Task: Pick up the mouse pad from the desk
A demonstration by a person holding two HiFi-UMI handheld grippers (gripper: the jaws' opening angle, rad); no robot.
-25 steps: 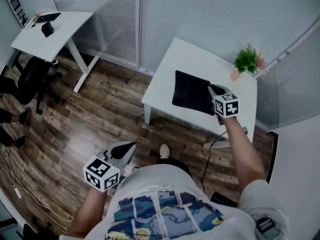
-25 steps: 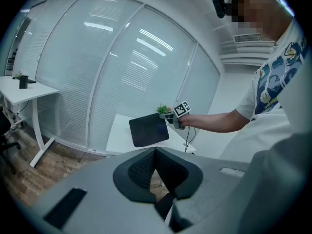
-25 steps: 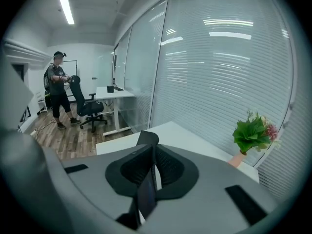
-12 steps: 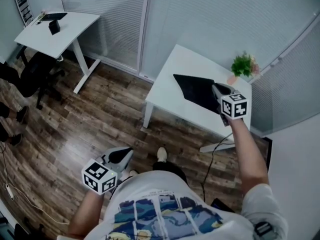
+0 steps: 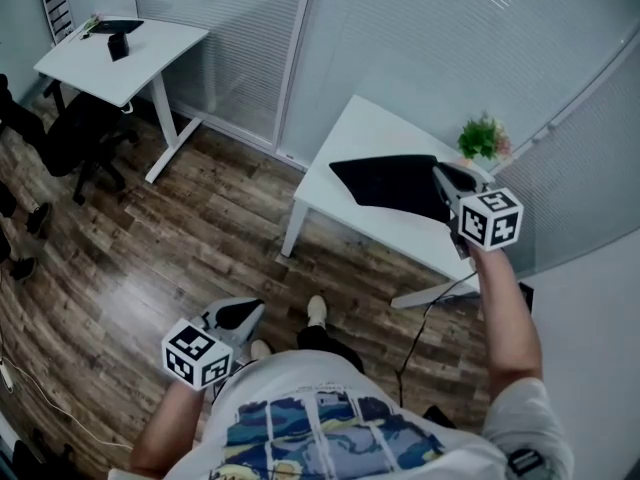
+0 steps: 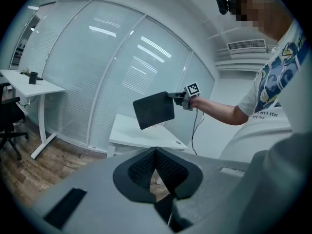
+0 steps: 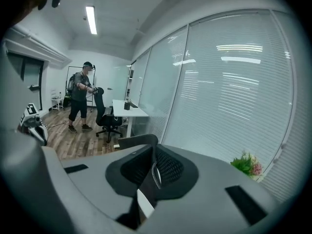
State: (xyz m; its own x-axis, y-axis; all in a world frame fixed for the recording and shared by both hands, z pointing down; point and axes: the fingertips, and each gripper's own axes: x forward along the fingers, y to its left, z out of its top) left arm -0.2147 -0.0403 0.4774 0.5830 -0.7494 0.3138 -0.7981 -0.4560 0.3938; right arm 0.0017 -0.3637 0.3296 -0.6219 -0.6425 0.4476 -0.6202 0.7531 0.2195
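The right tool (image 5: 450, 186), right of centre, is clamped on one edge of the mouse pad (image 5: 388, 180), which hangs clear above the white desk (image 5: 372, 128). The left tool (image 5: 243, 314), lower left, is closed on nothing. With so thin a pinch, the pad could slip free or swing into the plant (image 5: 481, 138).

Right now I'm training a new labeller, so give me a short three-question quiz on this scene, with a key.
1. True or false: the mouse pad lies flat on the desk.
2. What stands near the desk's far right corner in the head view? A) potted plant B) mug C) lamp
3. What is between the left gripper's jaws?
Key: 1 false: the right gripper holds it in the air above the desk, jaws shut on its edge. 2 A. 3 nothing; they are shut.
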